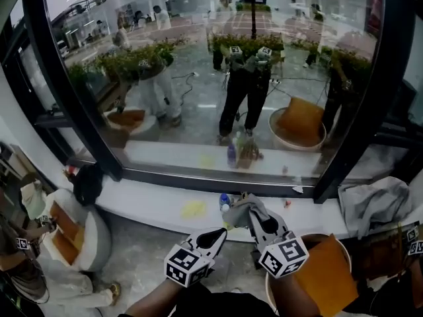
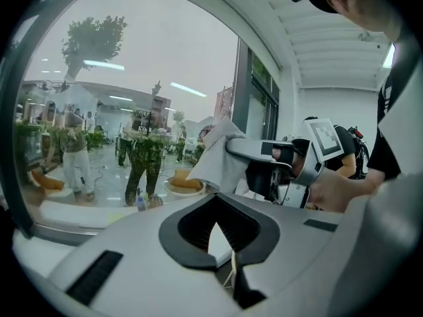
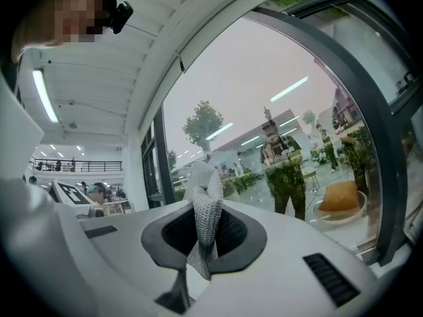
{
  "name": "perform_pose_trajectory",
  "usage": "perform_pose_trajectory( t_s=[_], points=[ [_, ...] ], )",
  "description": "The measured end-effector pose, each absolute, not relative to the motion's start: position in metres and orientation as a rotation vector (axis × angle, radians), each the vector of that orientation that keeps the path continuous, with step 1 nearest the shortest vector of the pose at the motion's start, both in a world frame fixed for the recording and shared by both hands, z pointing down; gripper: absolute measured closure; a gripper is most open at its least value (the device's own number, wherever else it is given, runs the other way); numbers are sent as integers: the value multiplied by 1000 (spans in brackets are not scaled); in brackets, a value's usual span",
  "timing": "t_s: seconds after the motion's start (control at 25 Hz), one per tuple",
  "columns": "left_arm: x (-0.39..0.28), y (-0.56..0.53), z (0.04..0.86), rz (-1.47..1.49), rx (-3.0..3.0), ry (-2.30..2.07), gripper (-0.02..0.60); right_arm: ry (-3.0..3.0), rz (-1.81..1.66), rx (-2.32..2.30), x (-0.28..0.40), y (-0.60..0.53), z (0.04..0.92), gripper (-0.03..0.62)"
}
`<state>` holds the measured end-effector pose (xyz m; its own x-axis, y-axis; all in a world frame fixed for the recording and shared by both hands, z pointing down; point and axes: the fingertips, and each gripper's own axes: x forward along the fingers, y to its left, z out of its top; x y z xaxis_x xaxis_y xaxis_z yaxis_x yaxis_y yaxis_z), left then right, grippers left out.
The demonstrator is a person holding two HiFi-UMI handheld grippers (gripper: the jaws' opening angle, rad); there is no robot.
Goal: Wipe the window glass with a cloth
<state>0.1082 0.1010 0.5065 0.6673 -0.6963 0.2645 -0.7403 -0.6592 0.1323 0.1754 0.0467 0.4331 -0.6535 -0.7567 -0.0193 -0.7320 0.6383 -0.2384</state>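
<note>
Noted right claw (image 3: 203,240) clamped on grey cloth (image 3: 203,203), bunched upright between its jaws. Found left claw (image 2: 221,233) closed and empty, just beside it. Observed window glass (image 1: 218,65) ahead of both claws, apparently untouched by cloth. Judged wiping not yet started; whole pane outstanding.

Cloth (image 3: 202,207): grey woven fabric, coarse waffle texture, matt. Window glass (image 1: 218,65): smooth, glossy, strongly reflective. Window frame (image 1: 80,111): dark, matt finish; sill (image 1: 147,203) white, smooth.
</note>
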Motion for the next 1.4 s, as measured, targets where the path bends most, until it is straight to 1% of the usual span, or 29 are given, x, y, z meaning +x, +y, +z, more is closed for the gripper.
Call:
perform_pose_trajectory(
  t_s=[0.28,0.48,0.88,1.12,1.4],
  points=[
    [89,63,511,252,2669,-1130,574,2742,-279,-1261,147,21,431,553],
    [60,29,505,248,2704,-1088,574,2727,-256,-1312,118,-10,427,553],
    [-31,-44,482,186,2693,-1098,574,2757,-166,-1349,19,-76,404,553],
    [-87,-80,491,138,2701,-1103,574,2769,-107,-1372,-40,-114,396,553],
    [-147,-113,474,125,2718,-1123,574,2751,-29,-1396,-103,-156,380,553]
  ],
)
